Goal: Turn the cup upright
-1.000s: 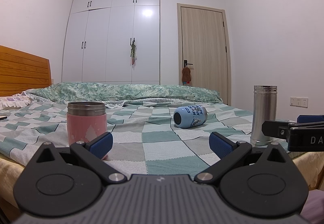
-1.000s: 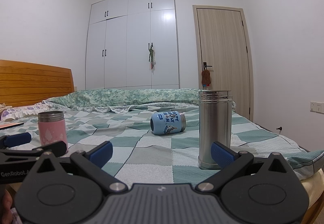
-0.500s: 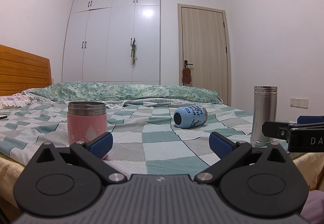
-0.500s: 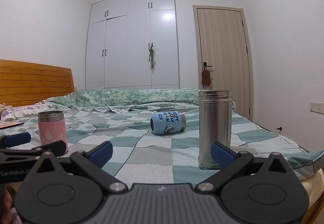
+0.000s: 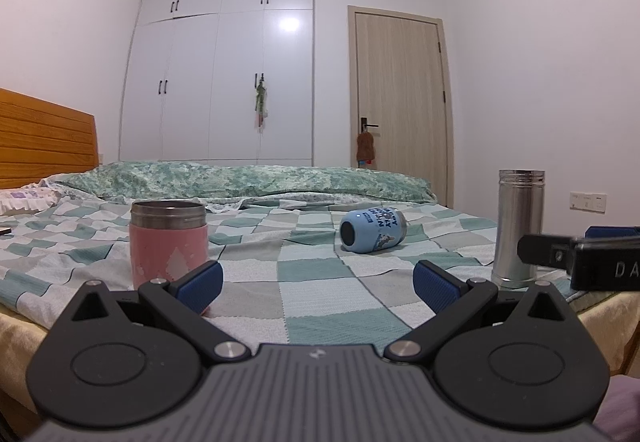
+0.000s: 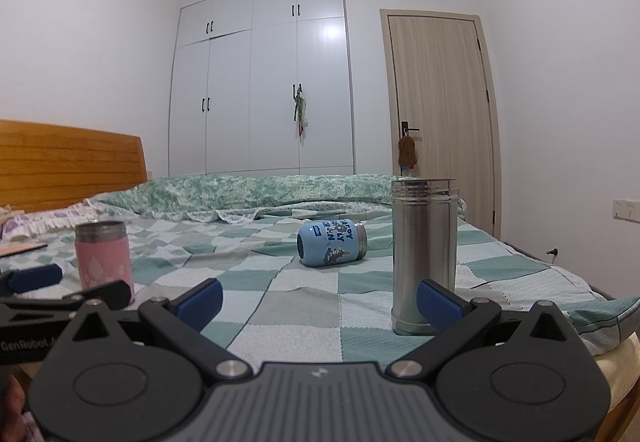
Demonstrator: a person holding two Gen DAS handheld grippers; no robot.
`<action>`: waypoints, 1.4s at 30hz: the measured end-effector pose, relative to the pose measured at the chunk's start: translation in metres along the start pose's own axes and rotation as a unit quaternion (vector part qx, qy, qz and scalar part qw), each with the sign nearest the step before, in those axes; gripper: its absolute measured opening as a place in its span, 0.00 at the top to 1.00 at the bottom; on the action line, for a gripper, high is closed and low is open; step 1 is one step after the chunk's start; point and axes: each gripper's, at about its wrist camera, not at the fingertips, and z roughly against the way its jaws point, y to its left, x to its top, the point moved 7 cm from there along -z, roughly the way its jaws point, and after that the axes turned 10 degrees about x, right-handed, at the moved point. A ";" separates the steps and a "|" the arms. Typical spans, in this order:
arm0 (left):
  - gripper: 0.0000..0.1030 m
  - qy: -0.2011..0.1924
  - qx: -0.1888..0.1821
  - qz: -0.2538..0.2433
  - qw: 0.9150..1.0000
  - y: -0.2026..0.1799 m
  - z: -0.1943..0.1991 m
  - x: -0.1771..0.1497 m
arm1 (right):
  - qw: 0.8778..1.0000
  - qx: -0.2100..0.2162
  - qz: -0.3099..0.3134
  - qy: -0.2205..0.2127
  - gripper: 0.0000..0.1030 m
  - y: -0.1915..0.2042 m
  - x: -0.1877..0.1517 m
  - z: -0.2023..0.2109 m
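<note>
You had a light blue cup (image 5: 373,230) with dark blue lettering and a silver rim. The pink cup (image 5: 168,243) carried pale markings and a steel-grey neck, and the tall flask (image 6: 424,254) was plain silver. The bedspread (image 5: 312,274) was checked in teal, grey and white, the quilt (image 5: 240,180) mottled green. Your gripper pads (image 5: 200,281) were dark blue on black arms. The wardrobe (image 6: 264,82) was white, the door (image 6: 440,114) pale wood, the headboard (image 6: 64,162) orange-brown.

The left gripper (image 5: 316,284) hangs wide open at the bed's (image 5: 320,306) near edge. A blue cup (image 5: 373,230) lies sideways mid-bed, between an upright pink cup (image 5: 168,242) and steel flask (image 5: 519,228).
</note>
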 end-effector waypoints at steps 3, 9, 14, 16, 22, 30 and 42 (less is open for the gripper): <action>0.00 0.001 -0.013 -0.002 1.000 -0.003 -0.005 0.005 | 1.000 0.000 0.004 0.005 0.00 -0.004 -0.001 0.001; 0.00 0.008 -0.027 -0.014 1.000 -0.015 -0.010 0.018 | 1.000 -0.006 0.012 0.007 0.00 -0.018 0.011 0.004; 0.00 0.009 -0.053 -0.025 0.998 -0.026 -0.018 0.040 | 1.000 -0.015 0.016 0.004 0.00 -0.042 0.026 0.015; 0.00 0.009 -0.062 -0.033 0.998 -0.033 -0.023 0.050 | 1.000 -0.017 0.023 0.004 0.00 -0.053 0.033 0.020; 0.00 0.005 -0.063 -0.066 0.996 -0.053 -0.045 0.077 | 0.999 -0.019 0.041 0.016 0.00 -0.095 0.053 0.022; 0.00 0.034 -0.069 -0.104 0.992 -0.080 -0.098 0.109 | 0.998 -0.010 0.046 0.031 0.00 -0.152 0.089 -0.003; 0.00 0.083 -0.071 -0.158 0.981 -0.119 -0.187 0.127 | 0.996 0.037 0.008 0.075 0.00 -0.235 0.120 -0.081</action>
